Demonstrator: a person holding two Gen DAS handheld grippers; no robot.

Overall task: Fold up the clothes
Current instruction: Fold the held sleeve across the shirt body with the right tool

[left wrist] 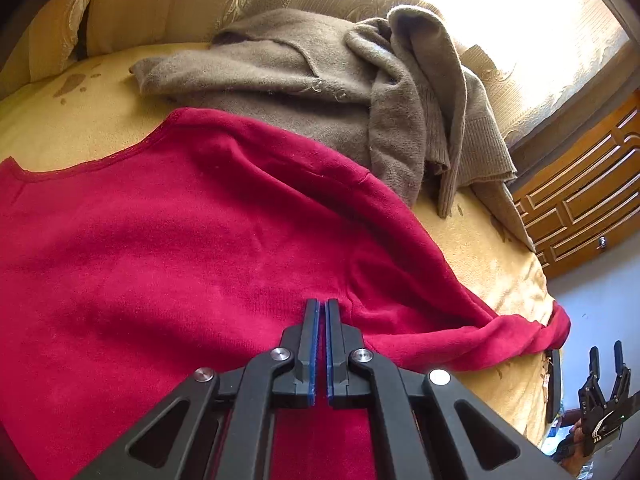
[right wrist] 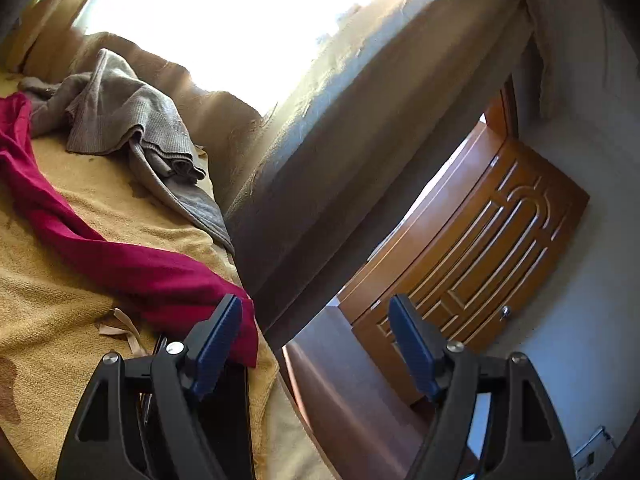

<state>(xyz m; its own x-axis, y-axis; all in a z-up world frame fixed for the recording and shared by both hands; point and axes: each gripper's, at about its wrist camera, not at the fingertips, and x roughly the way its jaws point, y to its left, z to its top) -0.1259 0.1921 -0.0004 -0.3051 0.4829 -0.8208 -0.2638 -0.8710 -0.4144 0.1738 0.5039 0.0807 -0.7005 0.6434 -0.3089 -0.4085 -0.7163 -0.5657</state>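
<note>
From the left wrist view I saw the left hand-held gripper (left wrist: 322, 304) with its two blue-lined jaws pressed together, nothing visibly caught between them, its tips poised over the red top (left wrist: 168, 248). That red top lay spread across the yellow bed cover (left wrist: 68, 120), neckline toward the left of the view, and one long sleeve (left wrist: 500, 340) trailed out toward the bed's edge at the right. Beyond the red top, a brown knitted cardigan (left wrist: 288, 60) sat in a loose heap, part of it bunched up and part hanging toward the edge of the bed; its near edge appeared to touch the red top. Cushions (left wrist: 168, 0) stood behind it, washed out by strong light from a window. Low in the right corner of that same view I could make out the right hand-held gripper (left wrist: 606, 356), held in a hand off the side of the bed. From the right wrist view its jaws stood spread wide with nothing between them, the left finger just beside the cuff end of the red sleeve (right wrist: 168, 280), whether touching it I could not tell, the right finger out over open floor. A carved wooden door (right wrist: 492, 256) stood ajar beyond it, next to a heavy curtain (right wrist: 360, 140). A dark flat object (right wrist: 224, 420) lay on the bed cover under the left finger; I could not tell what it was.
</note>
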